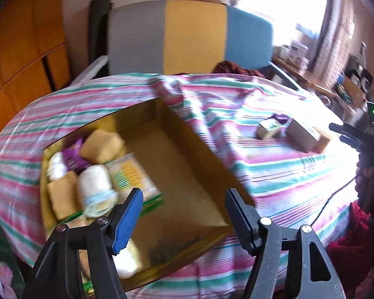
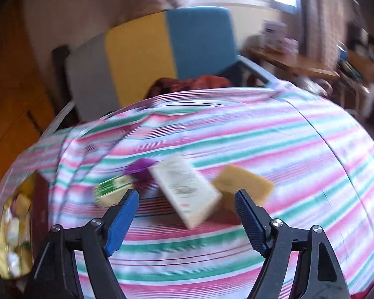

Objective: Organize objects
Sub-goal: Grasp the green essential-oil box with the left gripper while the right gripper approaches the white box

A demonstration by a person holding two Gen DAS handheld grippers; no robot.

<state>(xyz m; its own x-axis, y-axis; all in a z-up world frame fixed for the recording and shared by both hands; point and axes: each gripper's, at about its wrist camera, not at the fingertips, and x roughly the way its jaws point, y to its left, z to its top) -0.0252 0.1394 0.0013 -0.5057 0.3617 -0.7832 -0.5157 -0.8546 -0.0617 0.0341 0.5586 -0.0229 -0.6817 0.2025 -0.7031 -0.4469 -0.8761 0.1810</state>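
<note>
Broadly, a pink, green and white striped cloth (image 2: pixel 236 134) covered the table. On it sat an open cardboard box (image 1: pixel 187 154), part-filled with packets at its left end. Well apart lay a white rectangular carton (image 2: pixel 187 189), touching a tan block (image 2: pixel 246 182). Both the left gripper (image 1: pixel 184 214) and right gripper (image 2: pixel 187 216) gaped wide, holding nothing.

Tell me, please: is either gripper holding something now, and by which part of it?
Nothing is held. The left gripper hangs open above the cardboard box, and the right gripper is open above the striped cloth, short of the white carton.
</note>
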